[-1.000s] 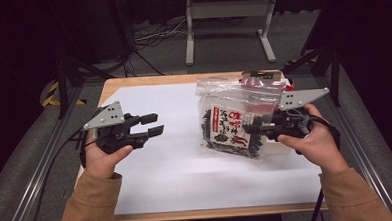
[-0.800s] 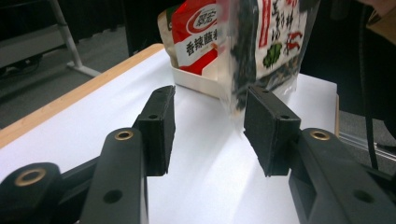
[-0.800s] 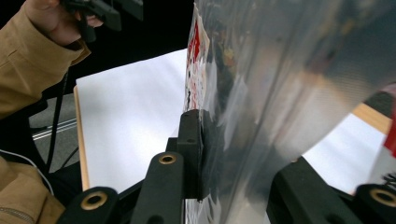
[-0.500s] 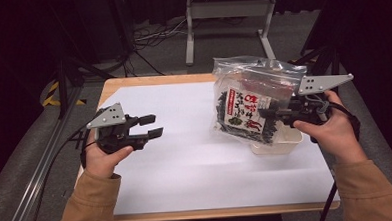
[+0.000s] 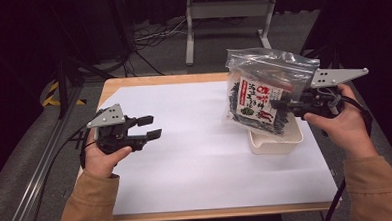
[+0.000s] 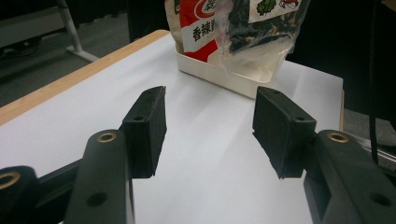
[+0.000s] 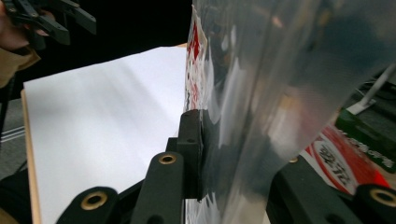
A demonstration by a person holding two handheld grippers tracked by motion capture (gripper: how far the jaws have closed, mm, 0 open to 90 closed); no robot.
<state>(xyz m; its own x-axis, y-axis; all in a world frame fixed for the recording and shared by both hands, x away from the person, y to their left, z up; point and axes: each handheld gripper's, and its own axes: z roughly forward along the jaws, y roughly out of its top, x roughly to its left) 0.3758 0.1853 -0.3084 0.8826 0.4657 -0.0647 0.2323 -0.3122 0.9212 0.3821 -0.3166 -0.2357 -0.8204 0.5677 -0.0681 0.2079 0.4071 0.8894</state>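
A clear zip bag [image 5: 263, 87] stuffed with red-and-white snack packets hangs in the air, tilted, its lower end just above a white tray [image 5: 278, 143]. My right gripper [image 5: 276, 106] is shut on the bag's right side; in the right gripper view the bag [image 7: 280, 93] fills the space between the jaws, with one pad pressed to the plastic. My left gripper [image 5: 149, 127] hovers over the left of the table, open, with nothing between its pads [image 6: 149, 126]; its jaws have just been opening. Far ahead of it I see the bag [image 6: 243, 28] and the tray [image 6: 210, 72].
A white paper sheet [image 5: 196, 155] covers most of the wooden table [image 5: 157, 81]. A metal stand and cables lie on the floor beyond the far edge. The left gripper [image 7: 56, 18] appears at the top left of the right gripper view.
The right gripper has carried the bag up and to the right, uncovering the white tray beneath it. The left gripper's jaws stand a little wider; that hand has stayed in place.
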